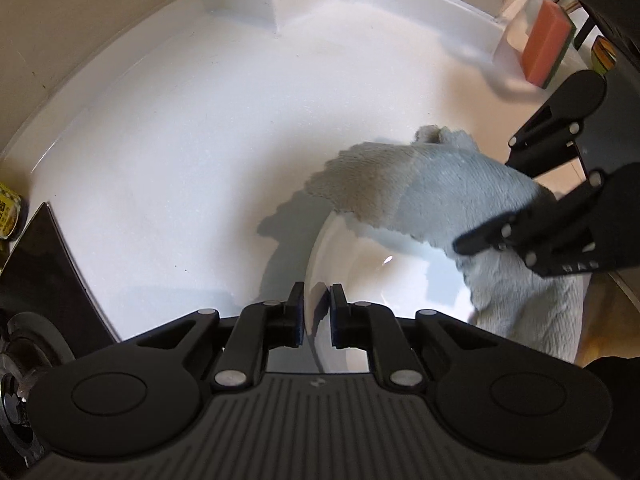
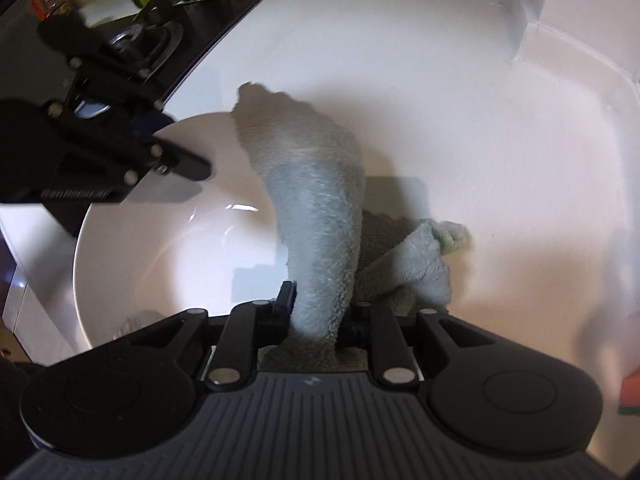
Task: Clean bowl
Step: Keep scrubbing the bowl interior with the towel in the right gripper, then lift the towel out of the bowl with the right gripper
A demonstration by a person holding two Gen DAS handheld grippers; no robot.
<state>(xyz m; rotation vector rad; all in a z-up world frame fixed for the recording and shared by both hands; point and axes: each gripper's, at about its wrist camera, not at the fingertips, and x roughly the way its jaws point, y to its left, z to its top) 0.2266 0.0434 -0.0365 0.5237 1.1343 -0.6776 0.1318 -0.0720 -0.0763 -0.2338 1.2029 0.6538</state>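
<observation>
Blurred, unreadable embossed lettering on the left gripper (image 2: 180, 142) above the bowl (image 2: 132, 240).

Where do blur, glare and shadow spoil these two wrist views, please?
Left wrist view: the right gripper and the clear holder by the orange sponge smear with motion; a glint sits inside the white ceramic bowl; the fluffy grey cloth shadows the white counter. Right wrist view: the left gripper blurs; fisheye bends the counter's edges.
</observation>
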